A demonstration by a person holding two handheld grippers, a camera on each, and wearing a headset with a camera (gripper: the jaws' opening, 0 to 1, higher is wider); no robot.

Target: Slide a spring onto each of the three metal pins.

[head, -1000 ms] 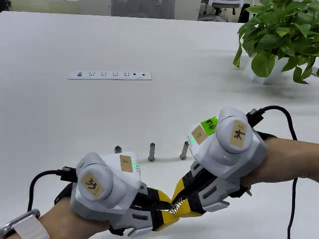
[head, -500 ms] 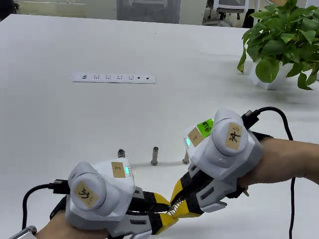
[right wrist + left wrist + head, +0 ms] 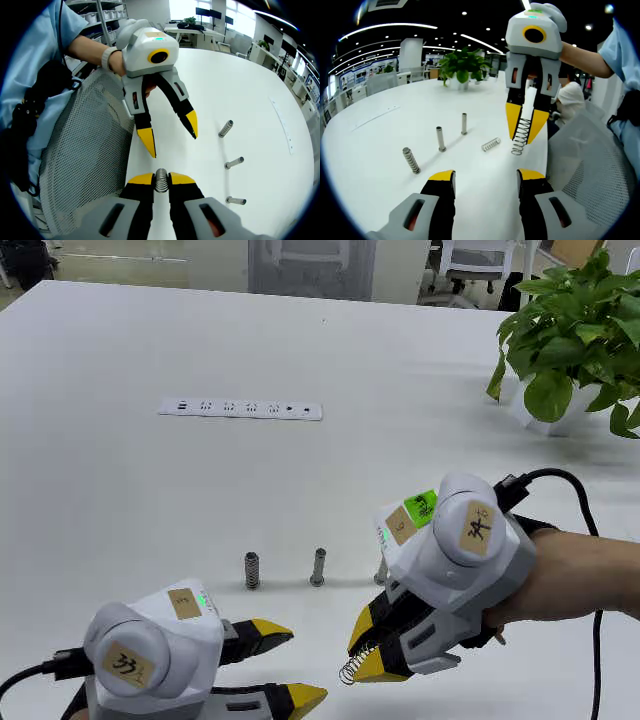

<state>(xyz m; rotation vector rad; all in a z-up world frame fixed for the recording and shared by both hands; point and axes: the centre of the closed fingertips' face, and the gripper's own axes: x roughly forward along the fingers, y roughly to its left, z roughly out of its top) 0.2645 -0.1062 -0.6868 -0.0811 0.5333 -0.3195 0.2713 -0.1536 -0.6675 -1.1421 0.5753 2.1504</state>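
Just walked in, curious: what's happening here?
A person with two handheld grippers is fitting springs onto three pins. The right gripper is shut on a spring; the left gripper is open. The leftmost pin carries its spring, the middle pin and right pin are bare, and a spare spring lies on the table.

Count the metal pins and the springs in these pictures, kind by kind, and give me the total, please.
Metal pins: 3, one sleeved pin and two bare pins.
Springs: 3, one fitted spring on that pin, one loose spring lying on the table, one held spring in the right tongs.
Total: 6.
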